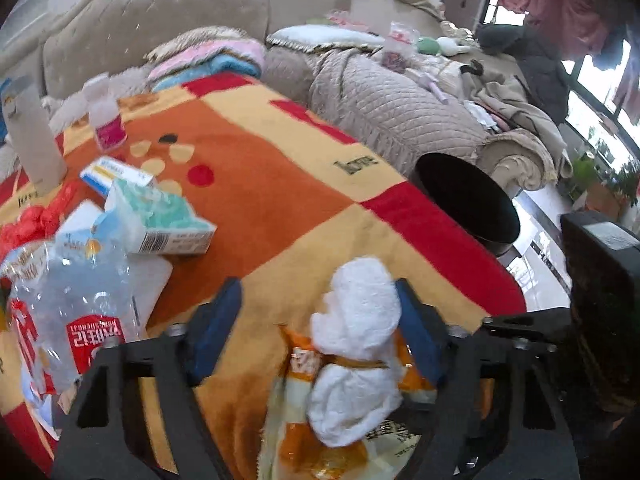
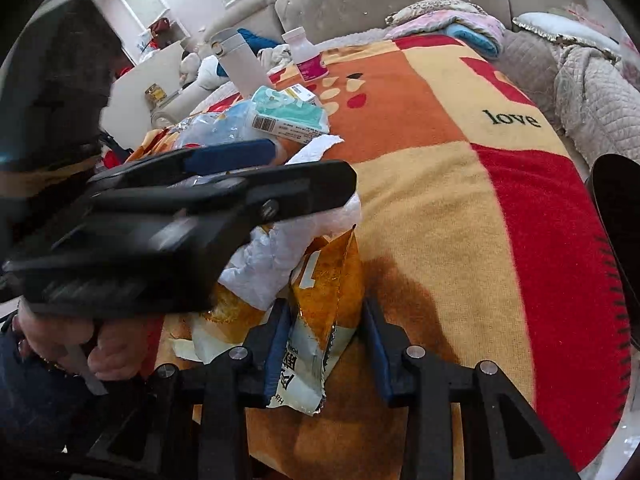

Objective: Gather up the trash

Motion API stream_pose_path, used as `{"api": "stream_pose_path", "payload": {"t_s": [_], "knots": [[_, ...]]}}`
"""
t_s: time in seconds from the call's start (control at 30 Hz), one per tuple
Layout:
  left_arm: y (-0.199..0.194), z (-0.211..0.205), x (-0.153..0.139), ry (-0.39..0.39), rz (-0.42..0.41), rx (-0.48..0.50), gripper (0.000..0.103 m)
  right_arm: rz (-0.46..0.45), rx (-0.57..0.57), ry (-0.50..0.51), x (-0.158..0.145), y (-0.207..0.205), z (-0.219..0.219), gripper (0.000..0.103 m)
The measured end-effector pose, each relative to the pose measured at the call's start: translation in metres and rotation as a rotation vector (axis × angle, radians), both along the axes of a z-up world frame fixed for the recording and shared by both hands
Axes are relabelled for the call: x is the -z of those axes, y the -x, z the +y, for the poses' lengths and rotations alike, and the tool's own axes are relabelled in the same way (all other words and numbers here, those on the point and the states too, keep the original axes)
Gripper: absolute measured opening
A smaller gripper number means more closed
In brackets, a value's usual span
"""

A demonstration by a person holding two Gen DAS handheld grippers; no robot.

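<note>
Near the front edge of the bench, on the orange-and-red blanket (image 1: 280, 184), the snack bag (image 2: 320, 320) stands upright between the blue pads of the right claw (image 2: 326, 344). That claw is closed on the bag's lower end, probably to keep the mouth up as a catch-all (my read).

Left claw (image 1: 320, 320) sits partly open over the same bag. White tissue wad (image 1: 356, 344) lies between its pads, touching the right-hand pad; the other pad stands clear, so no pinch yet.

Tissue rests on the bag top, half in. Black bin (image 1: 468, 204) waits past the bench's far corner, well apart. More litter, a crushed bottle (image 1: 80, 304) and a mask box (image 1: 160, 220), lies to the left.
</note>
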State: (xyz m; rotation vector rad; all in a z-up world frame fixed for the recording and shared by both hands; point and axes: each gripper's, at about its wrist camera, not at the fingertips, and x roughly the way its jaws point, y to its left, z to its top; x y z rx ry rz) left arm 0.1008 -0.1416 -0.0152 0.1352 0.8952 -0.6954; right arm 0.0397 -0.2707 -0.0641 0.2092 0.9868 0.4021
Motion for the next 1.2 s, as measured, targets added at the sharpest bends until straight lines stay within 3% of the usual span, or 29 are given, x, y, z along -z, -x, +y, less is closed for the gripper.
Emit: {"api": "stream_pose_path", "payload": {"t_s": [0.03,0.1,0.17,0.2,0.23,0.53,0.7,0.77,0.93,0.97,1.0,1.07,1.2], "knots": [[-0.002,0.002,0.002,0.0,0.012,-0.009,0.06,-0.001,-0.001,0.002,0.0,0.0,0.0,0.035],[-0.005,0.007,0.006,0.008,0.046,-0.021,0.037,-0.001,-0.001,0.003,0.0,0.0,0.001,0.035],[-0.004,0.013,0.005,0.025,0.051,-0.036,0.028,-0.002,0.001,0.005,0.0,0.0,0.002,0.035],[-0.005,0.017,0.003,0.039,0.056,-0.043,0.012,-0.005,0.003,0.007,0.0,0.0,0.002,0.035],[-0.005,0.023,0.001,0.056,0.067,-0.056,0.004,-0.009,0.006,0.012,-0.001,0.0,0.003,0.035],[0.007,0.091,-0.034,0.244,0.014,-0.249,0.004,-0.043,0.033,0.017,-0.006,0.0,-0.001,0.028],[0.011,0.112,-0.042,0.285,-0.031,-0.335,0.004,-0.108,0.094,0.006,-0.018,0.004,-0.014,0.026],[0.009,0.11,-0.038,0.276,-0.012,-0.331,0.004,-0.123,0.116,0.008,-0.021,0.005,-0.017,0.026],[0.008,0.078,-0.022,0.146,0.028,-0.258,0.011,-0.135,0.152,0.029,-0.024,0.007,-0.024,0.026],[0.011,0.073,-0.021,0.127,0.018,-0.246,0.028,-0.14,0.159,0.022,-0.026,0.008,-0.027,0.026],[0.014,0.067,-0.022,0.094,-0.01,-0.242,0.054,-0.149,0.169,0.012,-0.028,0.01,-0.031,0.026],[0.021,0.064,-0.025,0.066,-0.066,-0.247,0.076,-0.176,0.208,-0.005,-0.034,0.014,-0.043,0.026],[0.016,0.047,-0.016,-0.004,-0.089,-0.191,0.079,-0.218,0.282,-0.051,-0.046,0.022,-0.069,0.026]]}}
